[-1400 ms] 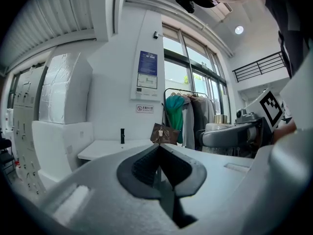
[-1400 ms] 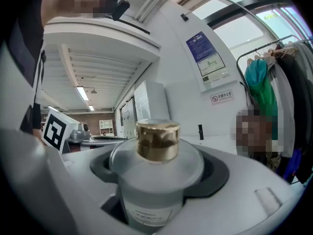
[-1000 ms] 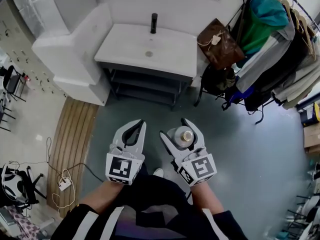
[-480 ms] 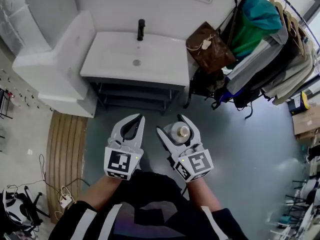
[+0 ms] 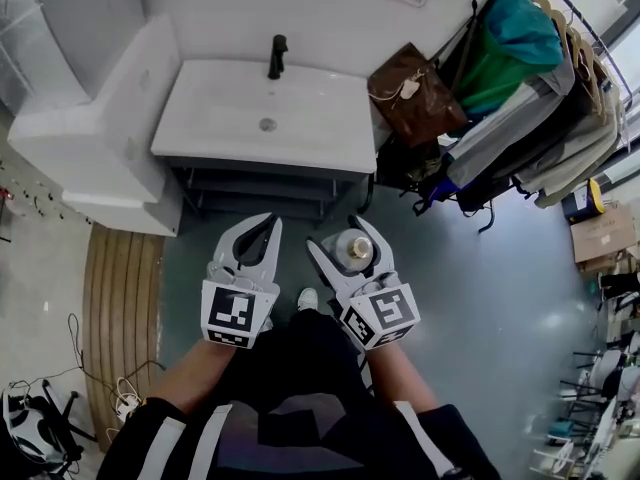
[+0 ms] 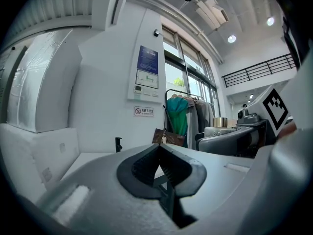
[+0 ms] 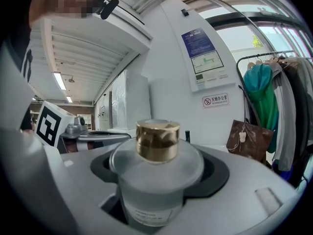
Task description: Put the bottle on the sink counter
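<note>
A frosted glass bottle (image 7: 155, 180) with a gold cap (image 7: 157, 140) stands upright between the jaws of my right gripper (image 5: 349, 247), which is shut on it; from the head view the bottle (image 5: 352, 248) hangs over the grey floor in front of the sink. My left gripper (image 5: 258, 238) is beside it, shut with nothing in it; its tips meet in the left gripper view (image 6: 159, 156). The white sink counter (image 5: 220, 118) with a black tap (image 5: 276, 56) and a drain (image 5: 266, 124) lies ahead, slightly to the left.
A brown bag (image 5: 415, 93) hangs right of the sink, beside a clothes rack (image 5: 540, 98) full of garments. A white boxed unit (image 5: 90, 138) stands at the sink's left. A wooden strip (image 5: 122, 338) lies on the floor at left. A cardboard box (image 5: 603, 238) sits far right.
The view has moved forward toward the sink, which now sits closer and more central. Both grippers keep their pose, the right one still holding the bottle.
</note>
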A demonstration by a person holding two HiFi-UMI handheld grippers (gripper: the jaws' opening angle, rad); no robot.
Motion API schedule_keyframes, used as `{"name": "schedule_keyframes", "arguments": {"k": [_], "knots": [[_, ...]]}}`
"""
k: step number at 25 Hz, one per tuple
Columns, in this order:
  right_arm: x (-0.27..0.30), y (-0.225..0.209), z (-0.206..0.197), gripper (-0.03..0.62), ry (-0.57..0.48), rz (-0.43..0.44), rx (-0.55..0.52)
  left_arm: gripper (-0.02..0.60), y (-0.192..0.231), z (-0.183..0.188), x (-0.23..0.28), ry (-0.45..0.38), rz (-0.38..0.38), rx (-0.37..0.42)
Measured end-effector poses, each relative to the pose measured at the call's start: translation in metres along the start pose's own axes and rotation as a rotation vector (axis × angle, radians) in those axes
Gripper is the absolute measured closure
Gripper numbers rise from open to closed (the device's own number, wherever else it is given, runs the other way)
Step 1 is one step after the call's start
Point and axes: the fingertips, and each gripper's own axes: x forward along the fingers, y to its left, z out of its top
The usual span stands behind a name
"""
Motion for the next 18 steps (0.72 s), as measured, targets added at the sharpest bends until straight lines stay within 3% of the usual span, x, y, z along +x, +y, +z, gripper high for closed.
{"name": "schedule_keyframes", "arguments": {"k": [9, 18], "knots": [[0.047, -0.023, -0.005, 0.252, -0.004, 0.011, 0.008, 0.58, 0.027, -0.008, 0.035, 0.011, 0.009, 0.014], [0.117, -0.077, -0.007, 0.252, 0.021, 0.035, 0.016, 0.58, 0.066, -0.013, 0.116, 0.04, 0.03, 0.002]]}}
